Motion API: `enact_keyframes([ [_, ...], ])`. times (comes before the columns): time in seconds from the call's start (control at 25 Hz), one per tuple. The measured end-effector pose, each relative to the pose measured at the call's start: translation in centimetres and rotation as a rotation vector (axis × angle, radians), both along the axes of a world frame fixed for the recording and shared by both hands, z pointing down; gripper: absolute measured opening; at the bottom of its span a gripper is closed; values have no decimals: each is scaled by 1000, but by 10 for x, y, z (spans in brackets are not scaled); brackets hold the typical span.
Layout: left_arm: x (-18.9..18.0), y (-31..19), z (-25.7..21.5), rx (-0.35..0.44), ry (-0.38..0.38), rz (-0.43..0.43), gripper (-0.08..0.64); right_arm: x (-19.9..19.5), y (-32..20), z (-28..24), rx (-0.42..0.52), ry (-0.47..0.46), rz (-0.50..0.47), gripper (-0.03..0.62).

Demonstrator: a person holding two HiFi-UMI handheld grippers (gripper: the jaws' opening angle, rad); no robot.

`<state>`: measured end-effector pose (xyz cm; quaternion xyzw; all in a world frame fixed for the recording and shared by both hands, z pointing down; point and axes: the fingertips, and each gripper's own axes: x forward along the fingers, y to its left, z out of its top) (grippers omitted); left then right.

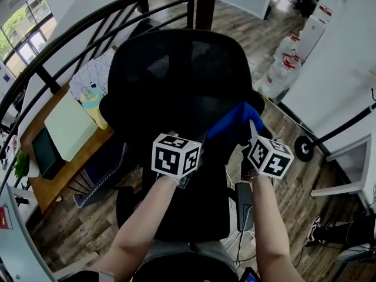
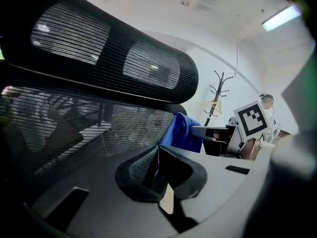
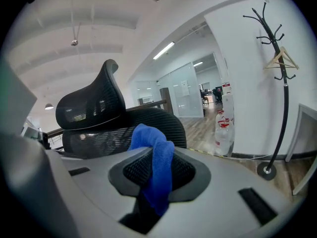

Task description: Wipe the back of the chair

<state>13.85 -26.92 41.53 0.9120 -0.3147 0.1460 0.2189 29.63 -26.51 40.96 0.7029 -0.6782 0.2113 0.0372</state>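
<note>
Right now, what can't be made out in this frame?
Head view: the chair's seat, hidden behind the chair back.
Head view: whether the blue cloth touches that back; the cloth covers the contact.
Left gripper view: the blue sliver in the left gripper, jaws shut; too thin to name.

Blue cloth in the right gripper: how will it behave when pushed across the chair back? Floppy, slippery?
Likely floppy: the blue cloth folds over and droops between the jaws of the right gripper. Probably light, since a single pinch seems to carry it. Its surface looks fuzzy, so it may drag rather than slide on the mesh of the chair back.
</note>
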Motion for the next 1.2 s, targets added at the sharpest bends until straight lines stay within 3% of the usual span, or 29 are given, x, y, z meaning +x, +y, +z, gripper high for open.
enact_keyframes([
  [0.2, -23, 2, -4, 11, 2, -35, 18, -10, 18, -9, 30, -5, -5, 94],
  [0.44, -57, 8, -4, 4, 15, -100, 18, -54, 32, -17, 51, -18, -93, 94],
  [1.2, -218, 21, 28, -58, 1, -393, 18, -290, 11, 9, -4, -82, -555, 94],
])
